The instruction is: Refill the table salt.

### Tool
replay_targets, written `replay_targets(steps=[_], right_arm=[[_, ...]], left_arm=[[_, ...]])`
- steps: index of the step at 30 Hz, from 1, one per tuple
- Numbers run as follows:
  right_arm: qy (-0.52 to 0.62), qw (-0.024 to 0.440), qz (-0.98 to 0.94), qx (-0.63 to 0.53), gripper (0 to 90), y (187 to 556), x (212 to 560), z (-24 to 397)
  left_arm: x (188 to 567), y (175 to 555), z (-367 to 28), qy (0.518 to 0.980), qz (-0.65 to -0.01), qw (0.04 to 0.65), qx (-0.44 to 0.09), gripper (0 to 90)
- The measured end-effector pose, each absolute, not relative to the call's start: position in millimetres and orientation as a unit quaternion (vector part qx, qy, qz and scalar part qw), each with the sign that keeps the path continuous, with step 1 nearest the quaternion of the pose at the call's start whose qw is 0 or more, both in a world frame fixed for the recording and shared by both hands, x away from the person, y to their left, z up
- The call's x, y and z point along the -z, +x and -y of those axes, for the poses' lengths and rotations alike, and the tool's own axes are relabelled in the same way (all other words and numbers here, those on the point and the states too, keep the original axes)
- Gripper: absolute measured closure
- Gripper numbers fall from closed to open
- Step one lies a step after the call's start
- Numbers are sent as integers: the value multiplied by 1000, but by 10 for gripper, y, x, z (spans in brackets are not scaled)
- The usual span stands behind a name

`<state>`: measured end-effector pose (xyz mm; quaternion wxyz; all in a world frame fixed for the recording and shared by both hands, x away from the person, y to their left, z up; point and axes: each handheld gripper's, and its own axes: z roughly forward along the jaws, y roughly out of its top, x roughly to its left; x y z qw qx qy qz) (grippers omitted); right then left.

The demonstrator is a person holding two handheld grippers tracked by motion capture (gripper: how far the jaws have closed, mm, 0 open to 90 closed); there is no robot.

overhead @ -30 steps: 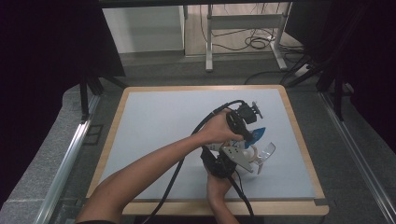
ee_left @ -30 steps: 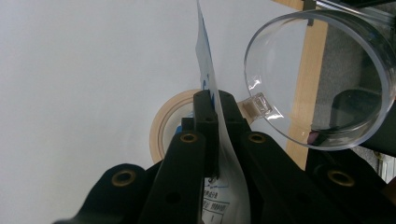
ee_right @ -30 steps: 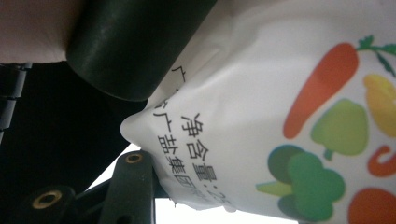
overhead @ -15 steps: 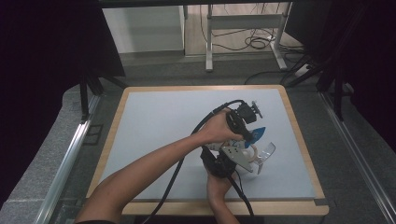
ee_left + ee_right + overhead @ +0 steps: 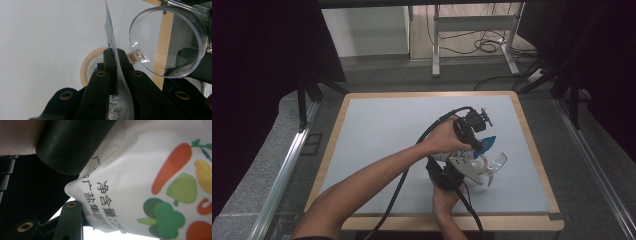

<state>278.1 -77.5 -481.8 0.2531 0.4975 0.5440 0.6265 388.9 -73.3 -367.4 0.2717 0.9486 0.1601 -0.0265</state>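
My left gripper (image 5: 475, 139) reaches across to the table's right side and is shut on the edge of a white and blue packet (image 5: 487, 142). In the left gripper view the packet (image 5: 121, 100) stands edge-on between the closed jaws of my left gripper (image 5: 114, 51). A clear plastic cup (image 5: 170, 40) lies tilted just to the right of it, its mouth toward the camera, with a black jaw of the other gripper against its wall. My right gripper (image 5: 488, 172) comes from the near edge and holds that cup (image 5: 498, 162). The packet's vegetable print (image 5: 162, 170) covers the right gripper view.
A roll of tan tape (image 5: 87, 67) lies flat on the pale blue mat (image 5: 387, 135) right under the two grippers. The wooden table edge (image 5: 539, 165) runs close on the right. Black cables trail back over the near edge.
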Motion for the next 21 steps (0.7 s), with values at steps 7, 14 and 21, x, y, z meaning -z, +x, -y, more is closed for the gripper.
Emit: replay_targets(steps=[7, 14, 21], right_arm=[[501, 250, -539, -629, 559, 2786, 4801, 780], [502, 249, -534, -633, 559, 2781, 4785, 795], [502, 251, -534, -632, 559, 2789, 4792, 800]], left_arm=[[3661, 3888, 749, 950, -158, 270, 25, 900], [3667, 3885, 768, 949, -156, 271, 28, 900], [3678, 3887, 774, 949, -157, 270, 27, 900]])
